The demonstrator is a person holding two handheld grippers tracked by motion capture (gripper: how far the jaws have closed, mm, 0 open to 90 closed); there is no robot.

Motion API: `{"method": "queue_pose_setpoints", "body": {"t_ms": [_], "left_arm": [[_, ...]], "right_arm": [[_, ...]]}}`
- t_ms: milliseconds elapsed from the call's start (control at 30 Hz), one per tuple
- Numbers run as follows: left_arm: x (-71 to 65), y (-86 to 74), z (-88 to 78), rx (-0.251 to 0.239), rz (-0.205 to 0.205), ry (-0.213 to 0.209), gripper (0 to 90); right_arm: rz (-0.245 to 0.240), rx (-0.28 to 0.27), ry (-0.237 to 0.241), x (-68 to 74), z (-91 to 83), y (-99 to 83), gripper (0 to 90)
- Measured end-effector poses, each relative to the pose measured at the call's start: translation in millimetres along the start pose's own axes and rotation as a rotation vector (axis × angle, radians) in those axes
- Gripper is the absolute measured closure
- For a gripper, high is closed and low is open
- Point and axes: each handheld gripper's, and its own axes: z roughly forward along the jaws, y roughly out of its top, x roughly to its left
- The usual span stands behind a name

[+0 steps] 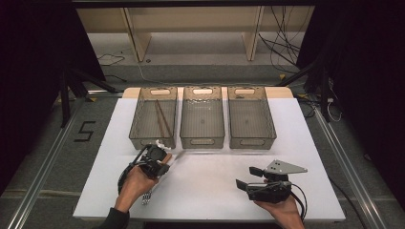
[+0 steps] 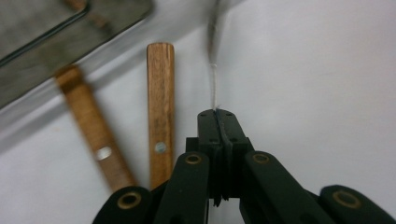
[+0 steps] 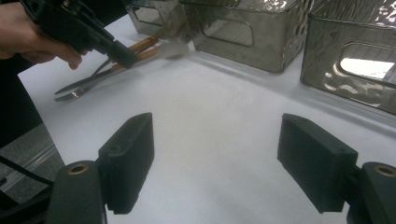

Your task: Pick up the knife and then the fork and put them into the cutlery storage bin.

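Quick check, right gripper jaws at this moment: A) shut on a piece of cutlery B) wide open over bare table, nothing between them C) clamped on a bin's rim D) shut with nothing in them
B. In the right gripper view the right gripper has its two black pads standing far apart with only the white table showing between them; the grey bins sit farther off, untouched.

I see three bins [image 1: 202,117] in a row at the table's [image 1: 210,181] far side; chopsticks [image 1: 160,118] in the left one. Cutlery [image 3: 100,77] lies before it, under my left gripper [image 1: 160,153]; right gripper [image 1: 248,178] well apart.
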Motion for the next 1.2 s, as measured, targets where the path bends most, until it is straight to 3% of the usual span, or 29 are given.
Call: {"method": "queue_pose_setpoints", "body": {"t_ms": [67,200,667,1200], "left_arm": [[-2.4,0.1,1.4,0.006,0.015,0.025,89.6],[-4.7,-0.1,5.1,0.003,0.020,0.016,89.6],[-10.0,4.0,-13.7,-0.050,0.048,-0.022,89.8],[-13.3,8.4,-25.3,-0.100,0.079,-0.020,89.9]], "right_arm": [[-0.001,0.001,0.001,0.0,0.3,-0.1,27.9],[-0.001,0.001,0.000,0.0,-0.2,0.0,27.8],[0.002,0.001,-0.002,-0.7,-0.8,0.1,27.9],[0.004,0.001,0.002,-1.1,-0.8,0.1,28.1]]}}
